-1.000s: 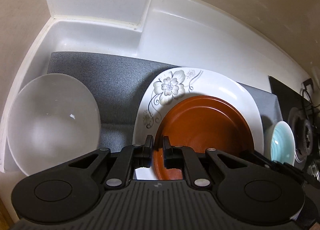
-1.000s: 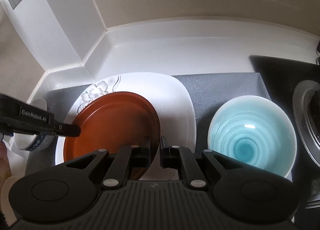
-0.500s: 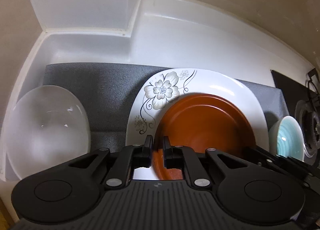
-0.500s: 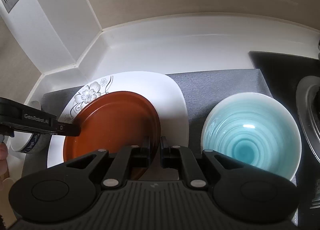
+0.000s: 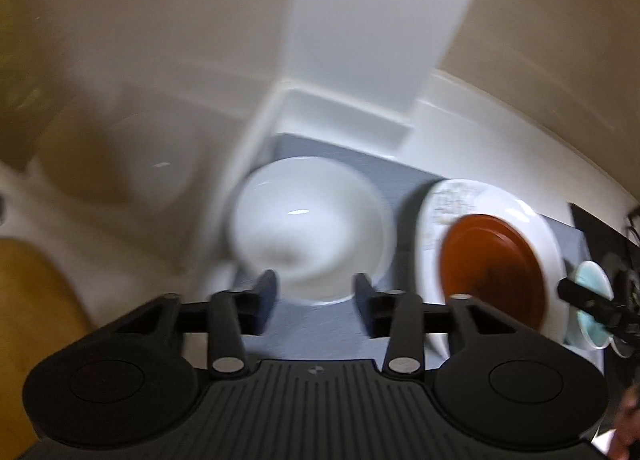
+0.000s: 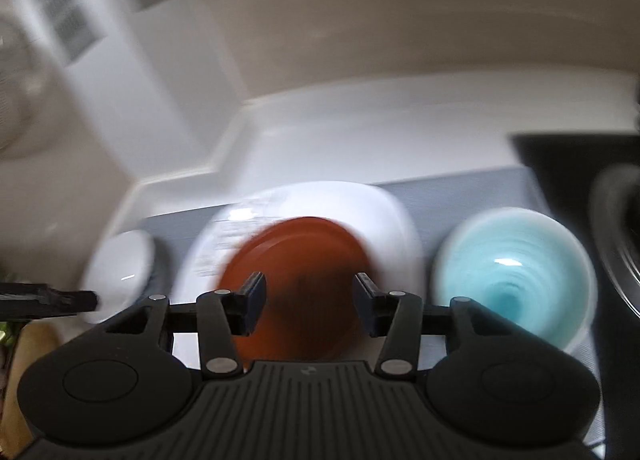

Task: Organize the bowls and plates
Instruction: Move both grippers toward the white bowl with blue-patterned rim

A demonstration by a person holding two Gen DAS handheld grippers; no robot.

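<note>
A brown plate lies on a white floral plate on the grey mat. My right gripper hovers above the brown plate's near edge, its jaws opening, with nothing pinched between them. In the blurred left wrist view my left gripper faces a white bowl; its jaws are opening too, and the bowl's near rim shows beyond the gap, untouched. The brown plate is off to its right. A teal bowl sits right of the plates.
A black cooktop with a burner borders the mat on the right. White counter walls close the back and left. A yellowish wooden surface lies at the far left. A vent grille is high on the left wall.
Both grippers were shut on the brown plate's rim and have let go and opened. The left one swung left to the white bowl; the right one rose a little.
</note>
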